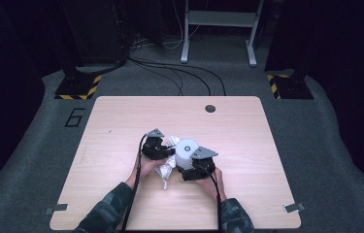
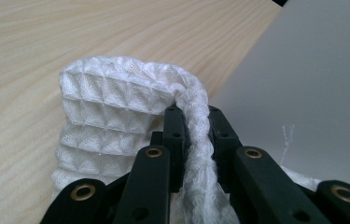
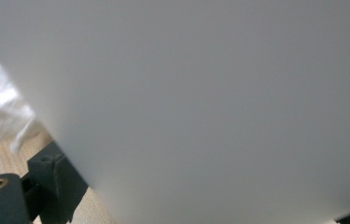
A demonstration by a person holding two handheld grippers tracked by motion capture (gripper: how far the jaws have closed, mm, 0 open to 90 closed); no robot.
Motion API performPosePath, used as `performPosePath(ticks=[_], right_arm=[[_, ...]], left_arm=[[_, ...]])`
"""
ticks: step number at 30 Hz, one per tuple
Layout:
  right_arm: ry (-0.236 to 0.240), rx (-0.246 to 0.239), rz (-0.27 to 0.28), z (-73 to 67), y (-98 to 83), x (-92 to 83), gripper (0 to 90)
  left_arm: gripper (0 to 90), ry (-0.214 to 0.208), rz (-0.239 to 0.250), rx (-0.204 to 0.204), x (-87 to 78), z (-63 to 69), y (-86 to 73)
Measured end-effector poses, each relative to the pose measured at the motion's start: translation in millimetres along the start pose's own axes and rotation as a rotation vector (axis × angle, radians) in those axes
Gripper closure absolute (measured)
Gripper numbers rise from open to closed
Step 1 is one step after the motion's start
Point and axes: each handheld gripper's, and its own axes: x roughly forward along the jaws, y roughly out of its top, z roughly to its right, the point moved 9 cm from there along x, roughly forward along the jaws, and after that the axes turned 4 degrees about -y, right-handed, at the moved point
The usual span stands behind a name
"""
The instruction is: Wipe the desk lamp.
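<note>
On the wooden surface (image 1: 121,126), near its middle, a white waffle-weave cloth (image 1: 166,167) is seen bunched against a white cup-like container (image 1: 187,150). At the left, a twisted fold of the cloth (image 2: 116,98) is clamped between the jaws of the left hand-held gripper (image 1: 156,148), as is shown plainly in the left gripper view, with the container's pale wall (image 2: 312,84) just beside it. If the fold is drawn away sharply, the container may be tipped or dragged, since cloth and container are touching. At the right, the right hand-held gripper (image 1: 198,167) is set against the container; its wall (image 3: 210,102) is pressed close to the camera, with one jaw visible beside it. Whether that gripper is clenched on the container cannot be told. If it is not, the container may be let slide across the surface.
</note>
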Motion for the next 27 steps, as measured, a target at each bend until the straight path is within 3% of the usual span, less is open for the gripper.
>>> performPosePath(ticks=[5, 9, 13, 27], right_arm=[[0.0, 0.001, -0.001, 0.0, 0.0, -0.1, 6.4], [0.001, 0.0, 0.0, 0.0, 0.0, 0.1, 6.4], [0.0, 0.0, 0.0, 0.0, 0.0, 0.0, 6.4], [-0.004, 0.003, -0.008, 0.1, -0.4, -0.6, 6.2]], left_arm=[[80.7, -0.009, -0.003, 0.013, -5.9, 5.8, -5.9], [80.7, -0.042, 0.013, -0.034, -9.8, 9.5, -13.1], [80.7, -0.045, -0.006, -0.027, -11.7, 12.3, -19.2], [80.4, 0.019, -0.046, 0.106, -28.7, 30.5, -24.1]])
